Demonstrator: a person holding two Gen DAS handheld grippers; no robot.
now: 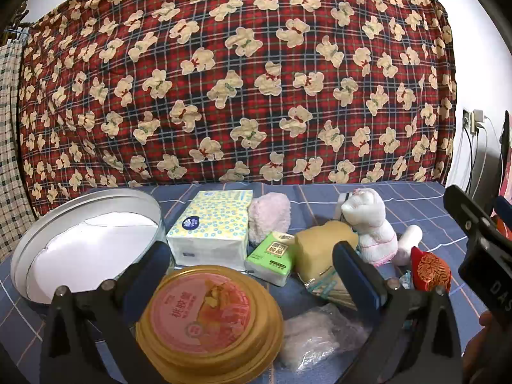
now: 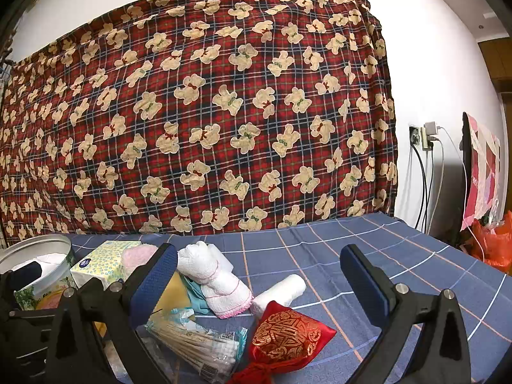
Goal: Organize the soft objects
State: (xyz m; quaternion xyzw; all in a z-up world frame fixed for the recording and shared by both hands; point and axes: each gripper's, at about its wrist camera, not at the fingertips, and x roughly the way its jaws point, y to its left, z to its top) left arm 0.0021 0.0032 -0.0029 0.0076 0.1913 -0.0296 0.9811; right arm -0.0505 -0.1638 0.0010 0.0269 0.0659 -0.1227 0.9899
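A: We are holding both tongs spread as wide as they go, and neither has hold of anything. Nearest the left tongs [image 1: 252,275] we are looking over a round gold-rimmed tin lid with a pink label [image 1: 209,315] and a crumpled clear plastic bag [image 1: 315,336].

B: Under the right tongs [image 2: 259,283] we are seeing a plastic packet of cotton swabs [image 2: 198,348] and a red satin pouch with gold embroidery [image 2: 288,339], both lying loose on the blue checked tabletop [image 2: 368,256].

A: Further on, a small green tissue pack [image 1: 272,257], a yellow sponge block [image 1: 320,249], a white knotted towel with pink trim [image 1: 371,227], a white roll [image 1: 408,243], a fluffy pink cloth [image 1: 268,214] and a dotted tissue brick [image 1: 211,224] are all sitting out in a heap.

B: So we are judging the sorting as not started. The round silver tin [image 1: 86,243] at the left is standing open; only a white lining is showing inside.

A: We are not making out the tin's bottom, and the plaid bear-print cloth [image 2: 208,112] is hiding whatever lies behind.
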